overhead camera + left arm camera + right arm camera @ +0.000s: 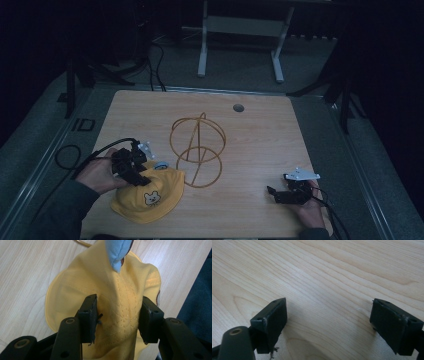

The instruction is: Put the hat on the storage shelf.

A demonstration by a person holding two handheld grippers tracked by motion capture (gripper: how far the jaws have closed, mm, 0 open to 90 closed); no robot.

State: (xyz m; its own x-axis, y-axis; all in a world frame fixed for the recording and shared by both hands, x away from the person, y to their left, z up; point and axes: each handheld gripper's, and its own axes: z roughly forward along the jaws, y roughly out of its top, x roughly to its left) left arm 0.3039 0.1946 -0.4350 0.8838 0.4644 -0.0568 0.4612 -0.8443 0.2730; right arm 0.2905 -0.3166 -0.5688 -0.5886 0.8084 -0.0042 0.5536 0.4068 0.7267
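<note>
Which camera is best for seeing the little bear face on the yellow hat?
The high view: there the yellow hat lies whole on the table with its bear face facing up. The left gripper view shows the hat's crown bunched between the left gripper jaws, no face. The right gripper view shows bare wood.

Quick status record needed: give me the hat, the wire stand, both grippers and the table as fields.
hat: yellow bucket hat with bear print, lying on the table's near left part
left gripper: jaws pinching a raised fold of the hat's crown
right gripper: jaws open, nothing between them, low over bare wood at near right
wire stand: gold wire frame upright mid-table, just right of the hat
table: light wooden top, small round hole near far edge
</note>
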